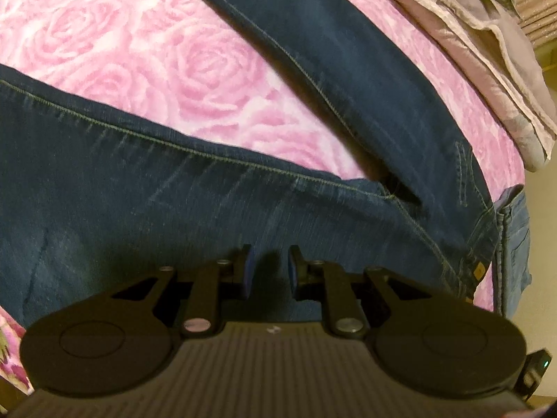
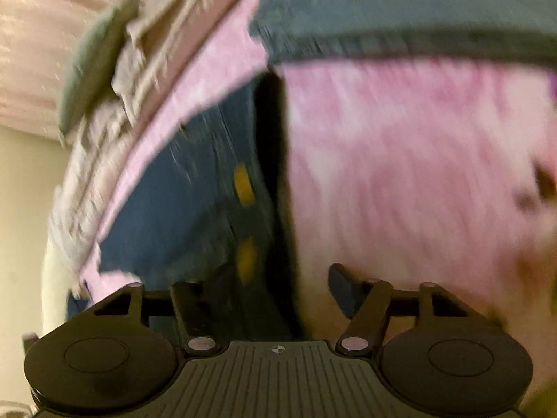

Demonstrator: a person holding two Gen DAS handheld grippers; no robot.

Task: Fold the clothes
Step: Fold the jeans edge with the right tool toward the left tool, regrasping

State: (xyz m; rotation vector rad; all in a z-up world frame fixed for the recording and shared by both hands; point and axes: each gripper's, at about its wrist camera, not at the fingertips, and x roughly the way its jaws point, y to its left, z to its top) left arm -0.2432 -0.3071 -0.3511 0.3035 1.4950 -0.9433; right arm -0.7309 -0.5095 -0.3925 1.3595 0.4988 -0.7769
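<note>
Dark blue jeans (image 1: 146, 188) lie spread on a pink rose-print bed cover (image 1: 195, 69), legs apart, waistband at the right. My left gripper (image 1: 269, 264) hovers over the near leg, its jaws a narrow gap apart with nothing between them. In the blurred right wrist view the jeans (image 2: 181, 209) show yellow rivets and a raised dark edge. My right gripper (image 2: 275, 289) is open wide at that edge; its left finger is hidden by denim and its right fingertip (image 2: 343, 287) is over the pink cover (image 2: 400, 174).
A pile of greyish-lilac clothes (image 1: 487, 52) lies along the far edge of the bed; it also shows in the right wrist view (image 2: 115, 80). A folded grey-blue garment (image 2: 400, 7) lies on the cover. A cream wall (image 2: 24, 191) is beyond the bed edge.
</note>
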